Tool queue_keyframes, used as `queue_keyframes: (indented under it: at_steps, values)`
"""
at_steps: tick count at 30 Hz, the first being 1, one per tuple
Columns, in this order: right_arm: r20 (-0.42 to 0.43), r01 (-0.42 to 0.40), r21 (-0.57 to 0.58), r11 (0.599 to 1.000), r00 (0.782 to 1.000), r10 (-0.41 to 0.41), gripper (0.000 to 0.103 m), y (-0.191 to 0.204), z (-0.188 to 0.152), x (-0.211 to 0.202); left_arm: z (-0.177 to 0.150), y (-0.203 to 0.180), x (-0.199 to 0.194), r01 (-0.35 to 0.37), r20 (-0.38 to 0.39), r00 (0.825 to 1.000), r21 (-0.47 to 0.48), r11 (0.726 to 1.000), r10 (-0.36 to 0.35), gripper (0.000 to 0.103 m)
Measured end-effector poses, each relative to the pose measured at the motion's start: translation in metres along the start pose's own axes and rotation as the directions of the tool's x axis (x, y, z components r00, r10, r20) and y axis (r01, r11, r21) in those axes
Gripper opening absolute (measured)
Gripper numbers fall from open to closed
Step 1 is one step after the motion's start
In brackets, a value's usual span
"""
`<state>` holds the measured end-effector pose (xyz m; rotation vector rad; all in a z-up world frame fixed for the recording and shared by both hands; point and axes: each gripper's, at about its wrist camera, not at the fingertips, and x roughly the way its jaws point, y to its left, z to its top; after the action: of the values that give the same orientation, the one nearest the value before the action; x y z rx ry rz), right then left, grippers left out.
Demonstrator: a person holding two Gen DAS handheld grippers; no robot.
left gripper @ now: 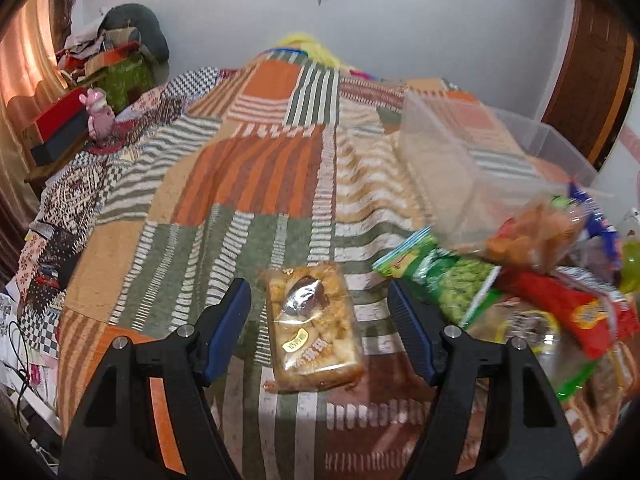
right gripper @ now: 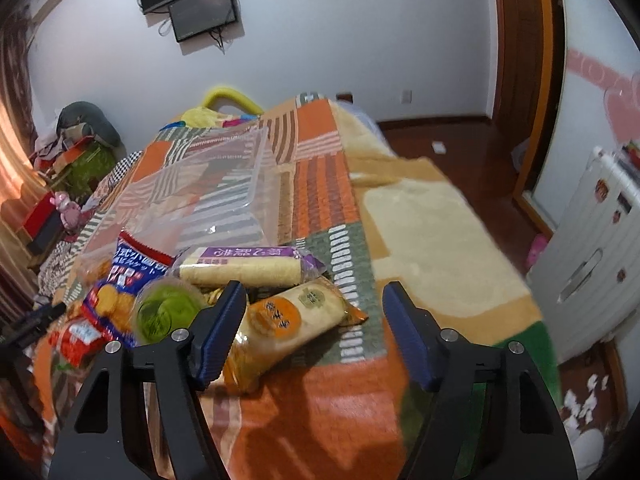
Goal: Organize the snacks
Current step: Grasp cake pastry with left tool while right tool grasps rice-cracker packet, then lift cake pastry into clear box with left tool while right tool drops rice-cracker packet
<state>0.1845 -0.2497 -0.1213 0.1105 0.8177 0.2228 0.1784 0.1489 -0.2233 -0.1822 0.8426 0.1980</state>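
Note:
On the patchwork bedspread (left gripper: 248,168) lies a clear packet of brown pastry (left gripper: 312,328). My left gripper (left gripper: 317,286) stands open around it, a blue pad on either side and neither touching. Right of it is a heap of snacks: a green packet (left gripper: 452,280), a red packet (left gripper: 568,308) and a bag of orange crisps (left gripper: 536,236). My right gripper (right gripper: 314,287) is open over an orange-labelled cracker packet (right gripper: 288,320), which lies close to its left finger. Beyond that are a purple-banded packet (right gripper: 244,266), a green cup (right gripper: 164,308) and a blue biscuit bag (right gripper: 116,288). An empty clear plastic bin (right gripper: 264,152) stands behind the heap.
The bed's right edge drops to a wooden floor (right gripper: 460,140), with a white cabinet (right gripper: 592,260) beside it. Clutter and a pink toy (left gripper: 96,112) sit at the bed's far left. A dark screen (right gripper: 200,12) hangs on the wall.

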Motion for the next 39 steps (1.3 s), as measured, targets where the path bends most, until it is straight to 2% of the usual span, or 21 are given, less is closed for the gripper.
queue_keyframes:
  at_steps: [2,4,5,7,8,12,15,17,19,23,26,27,33,39]
  values:
    - [-0.033,-0.035,0.03,0.999,0.999,0.036,0.068,-0.001,-0.001,0.008,-0.003,0.001,0.011,-0.003,-0.017,1.0,-0.004,1.0,0.003,0.071]
    - [-0.064,-0.026,0.032,0.999,0.998,0.028,0.068,0.002,-0.002,0.014,-0.006,0.003,0.018,0.0,-0.037,0.999,-0.002,1.0,-0.001,0.068]
    - [-0.074,-0.018,0.027,0.999,0.997,0.02,0.068,0.004,-0.003,0.016,-0.008,0.003,0.022,0.004,-0.048,0.999,0.001,1.0,-0.004,0.063]
    - [-0.088,-0.011,0.017,1.0,0.996,0.013,0.068,0.004,-0.007,0.017,-0.01,0.003,0.032,0.015,-0.085,0.996,0.002,1.0,-0.014,0.049]
    - [-0.091,-0.011,0.016,1.0,0.996,0.013,0.068,0.003,-0.009,0.017,-0.01,0.005,0.037,0.018,-0.1,0.995,-0.007,1.0,-0.019,0.046]
    - [-0.104,-0.016,0.033,0.999,0.994,0.019,0.068,-0.007,-0.014,0.009,-0.012,0.007,0.037,0.025,-0.09,0.996,-0.014,1.0,-0.026,0.044]
    - [-0.133,0.016,0.009,1.0,0.991,-0.015,0.067,-0.014,-0.019,0.008,-0.014,0.006,0.033,0.019,-0.089,0.996,-0.011,1.0,-0.02,0.044]
    - [-0.159,0.027,-0.007,1.0,0.987,-0.028,0.063,-0.015,-0.025,0.011,-0.016,0.006,0.026,0.016,-0.078,0.997,-0.007,1.0,-0.017,0.044]
    - [-0.168,0.042,-0.022,0.999,0.985,-0.045,0.054,-0.017,-0.03,0.013,-0.017,0.006,0.016,0.014,-0.065,0.998,-0.004,1.0,-0.014,0.044]
    - [-0.148,0.052,-0.038,0.998,0.987,-0.057,0.051,-0.015,-0.028,0.011,-0.015,0.005,-0.003,0.014,-0.036,0.999,0.002,1.0,-0.013,0.044]
    - [-0.131,0.071,-0.035,0.997,0.989,-0.075,0.035,-0.016,-0.029,0.013,-0.008,0.0,-0.017,0.029,-0.015,0.999,0.009,1.0,-0.029,0.044]
    - [-0.129,0.072,-0.03,0.997,0.989,-0.075,0.032,-0.017,-0.028,0.012,-0.005,-0.002,-0.023,0.033,-0.004,0.999,0.014,0.999,-0.033,0.044]
    - [-0.09,0.04,-0.009,0.999,0.995,-0.041,0.031,-0.022,-0.018,0.001,0.017,-0.022,-0.045,0.068,0.06,0.996,0.037,0.997,-0.07,0.044]
    - [-0.001,0.009,-0.039,0.999,1.0,-0.009,0.03,-0.009,0.007,-0.016,0.044,-0.055,-0.067,0.124,0.128,0.983,0.077,0.989,-0.133,0.044]
